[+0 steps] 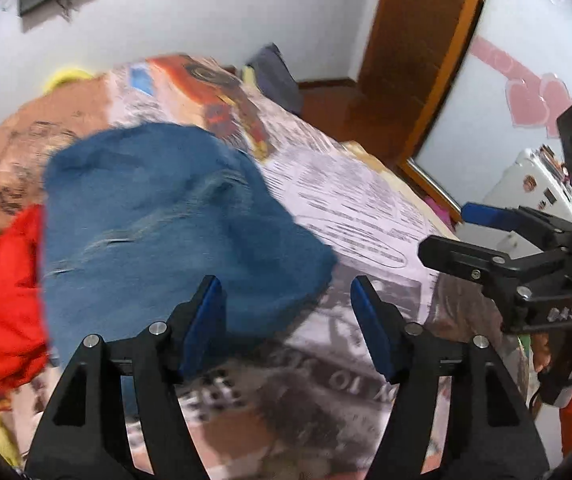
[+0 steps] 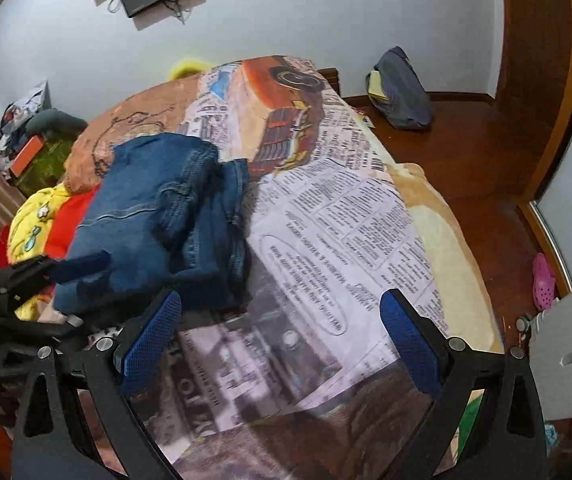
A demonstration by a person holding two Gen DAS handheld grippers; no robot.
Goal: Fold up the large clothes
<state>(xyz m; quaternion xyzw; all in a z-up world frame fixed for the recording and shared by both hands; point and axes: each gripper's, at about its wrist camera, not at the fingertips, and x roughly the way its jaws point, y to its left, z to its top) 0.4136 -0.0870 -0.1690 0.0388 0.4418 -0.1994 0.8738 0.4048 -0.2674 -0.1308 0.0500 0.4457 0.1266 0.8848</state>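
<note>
Newsprint-patterned bedspread (image 2: pixel 346 216), bulky folded denim (image 2: pixel 158 224)

Left tool (image 1: pixel 286 304) and right tool (image 2: pixel 282 320) both angled downward, jaws apart, nothing between them.

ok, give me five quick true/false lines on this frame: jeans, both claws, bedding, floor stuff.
1. The jeans lie folded in a pile on the bed. True.
2. The left claw is clamped on the jeans. False: its jaws stand apart with nothing pressed between them; the jeans lie beyond its fingertips.
3. The right claw is open and empty. True.
4. The bedspread is plain white. False: it carries a newspaper print with a picture of a red car.
5. A pink shoe lies on top of the bed. False: it lies on the wooden floor beside the bed.
</note>
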